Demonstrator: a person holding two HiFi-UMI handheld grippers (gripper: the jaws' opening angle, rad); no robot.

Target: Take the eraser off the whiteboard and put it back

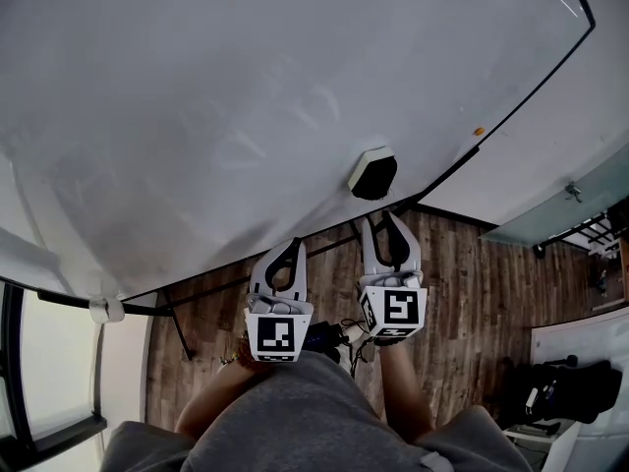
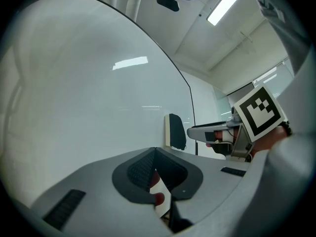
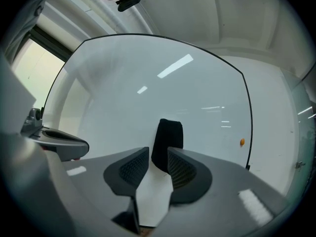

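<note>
A black eraser with a white back sticks to the whiteboard near its lower edge. My right gripper points at it from just below, jaws open. In the right gripper view the eraser stands upright just beyond the gap of the right gripper, and neither pad presses on it. My left gripper hangs to the left of the eraser, a little back from the board, shut on nothing. In the left gripper view the eraser shows side-on, with the right gripper close beside it.
A small orange dot sits on the board near its dark frame, right of the eraser. Below the board lie the wooden floor and the stand's dark legs. A black bag lies at the lower right.
</note>
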